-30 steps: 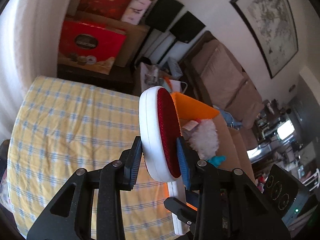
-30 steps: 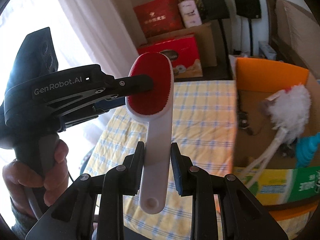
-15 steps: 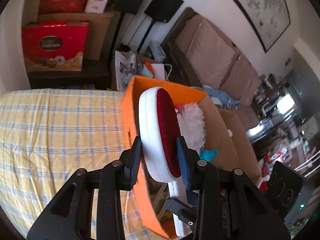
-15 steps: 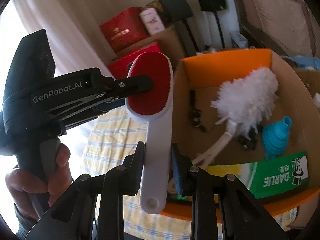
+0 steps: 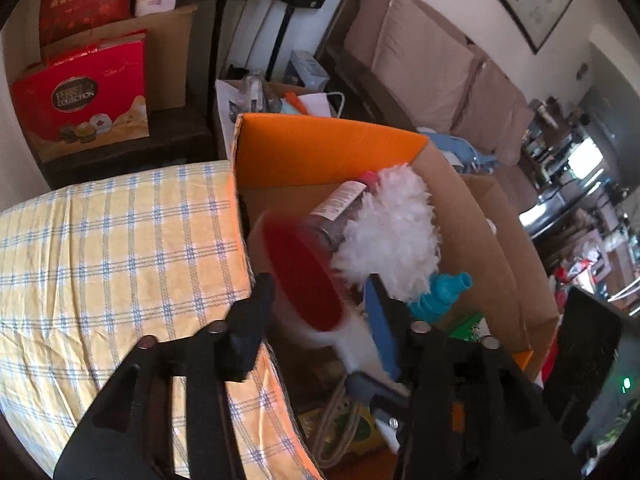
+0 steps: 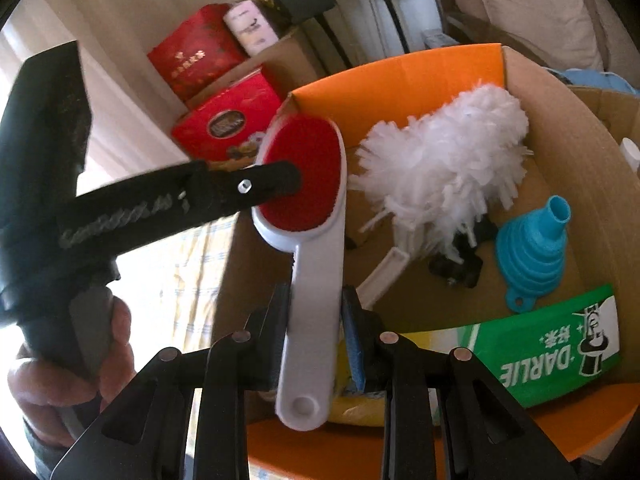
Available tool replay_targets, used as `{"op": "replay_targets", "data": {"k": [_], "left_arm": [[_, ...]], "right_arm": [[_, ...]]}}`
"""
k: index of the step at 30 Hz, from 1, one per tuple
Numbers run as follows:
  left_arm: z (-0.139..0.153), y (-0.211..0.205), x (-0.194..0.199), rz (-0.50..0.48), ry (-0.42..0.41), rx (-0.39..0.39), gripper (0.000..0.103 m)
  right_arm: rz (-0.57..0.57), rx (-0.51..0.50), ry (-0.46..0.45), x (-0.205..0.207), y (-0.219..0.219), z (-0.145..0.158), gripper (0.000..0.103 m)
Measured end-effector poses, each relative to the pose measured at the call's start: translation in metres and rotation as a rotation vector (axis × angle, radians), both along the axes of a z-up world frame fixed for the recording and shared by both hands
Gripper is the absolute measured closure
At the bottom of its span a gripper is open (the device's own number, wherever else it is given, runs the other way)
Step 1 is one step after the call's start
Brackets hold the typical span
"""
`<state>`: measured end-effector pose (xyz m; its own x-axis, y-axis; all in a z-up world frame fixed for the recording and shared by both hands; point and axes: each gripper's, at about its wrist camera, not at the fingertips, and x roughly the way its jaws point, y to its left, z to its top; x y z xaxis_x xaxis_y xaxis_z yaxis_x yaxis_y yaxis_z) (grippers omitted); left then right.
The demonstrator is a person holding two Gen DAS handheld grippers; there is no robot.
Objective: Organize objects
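- The step in hand appears to be dropping the white plastic lint brush with the red bristle pad (image 6: 308,184) into the open cardboard box with orange flaps (image 6: 560,128), which stands on the yellow checked cloth (image 5: 120,248).
- The brush hangs over the box's left side, above a white fluffy duster (image 6: 444,160), a blue collapsible funnel (image 6: 532,248) and a green toothpaste carton (image 6: 560,344) lying inside.
- The left gripper (image 5: 320,308) is opening; its jaws stand apart around the red head, seemingly no longer squeezing it.
- The right gripper (image 6: 316,320) pinches the white handle between its pads, though the grip looks to be just starting to ease.
- The next move likely calls for the left gripper to clear the head, then the right to lower and let go, so the brush settles beside the duster rather than on the box rim.
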<state>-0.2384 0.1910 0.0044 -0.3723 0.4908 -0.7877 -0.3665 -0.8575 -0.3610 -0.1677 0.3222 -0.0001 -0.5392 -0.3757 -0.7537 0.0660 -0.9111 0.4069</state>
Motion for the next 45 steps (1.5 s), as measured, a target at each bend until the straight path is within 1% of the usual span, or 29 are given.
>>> {"op": "replay_targets", "data": {"k": [3,4,5,6,8,10,11,12,13,14,20,22,23,25,28,30,33,37,45], "left_arm": [[0.006,-0.002,0.007,-0.014,0.026,-0.017,0.051],[0.01,-0.003,0.013,-0.009,0.044,-0.035,0.044],[0.013,-0.004,0.015,-0.002,0.057,-0.047,0.04],[0.016,-0.007,0.019,0.004,0.072,-0.049,0.035],[0.024,-0.016,0.027,0.011,0.091,-0.027,0.032],[0.031,-0.03,0.034,0.032,0.099,-0.009,0.031],[0.033,-0.035,0.035,0.038,0.101,-0.004,0.031],[0.035,-0.042,0.039,0.049,0.103,0.0,0.028],[0.036,-0.047,0.04,0.056,0.106,0.003,0.023],[0.037,-0.054,0.043,0.068,0.11,0.006,0.022],[0.043,-0.084,0.06,0.114,0.141,-0.008,0.02],[0.043,-0.093,0.065,0.127,0.149,-0.011,0.016],[0.043,-0.097,0.069,0.132,0.151,-0.011,0.015],[0.041,-0.104,0.077,0.14,0.155,-0.013,0.011],[0.037,-0.112,0.089,0.151,0.152,-0.023,0.005],[0.032,-0.116,0.098,0.158,0.146,-0.026,0.004],[0.029,-0.121,0.108,0.168,0.14,-0.037,0.002],[0.027,-0.128,0.125,0.185,0.146,-0.064,0.0],[0.029,-0.147,0.161,0.234,0.159,-0.086,0.0]], "right_arm": [[-0.003,-0.019,-0.008,0.001,0.008,0.005,0.073],[-0.006,-0.018,-0.004,0.002,0.01,0.007,0.072],[-0.007,-0.008,0.005,0.004,0.012,0.012,0.072],[-0.007,0.001,0.012,0.006,0.013,0.015,0.072],[-0.006,0.037,0.035,0.01,0.013,0.025,0.072],[0.0,0.065,0.048,0.012,0.01,0.031,0.064],[0.001,0.085,0.058,0.015,0.008,0.033,0.063],[0.002,0.101,0.067,0.017,0.006,0.035,0.06],[0.002,0.116,0.076,0.018,0.004,0.037,0.058],[0.001,0.131,0.085,0.021,0.003,0.039,0.057],[-0.001,0.154,0.093,0.027,-0.001,0.04,0.04],[-0.001,0.166,0.098,0.029,-0.003,0.042,0.031],[-0.002,0.177,0.104,0.031,-0.004,0.044,0.029],[-0.004,0.205,0.122,0.036,-0.007,0.048,0.018],[-0.008,0.255,0.14,0.044,-0.011,0.053,0.013],[-0.013,0.281,0.157,0.051,-0.014,0.056,0.01],[-0.011,0.298,0.177,0.06,-0.018,0.061,0.002],[-0.001,0.323,0.199,0.073,-0.026,0.066,0.002],[0.0,0.354,0.234,0.1,-0.038,0.072,0.0]]}}
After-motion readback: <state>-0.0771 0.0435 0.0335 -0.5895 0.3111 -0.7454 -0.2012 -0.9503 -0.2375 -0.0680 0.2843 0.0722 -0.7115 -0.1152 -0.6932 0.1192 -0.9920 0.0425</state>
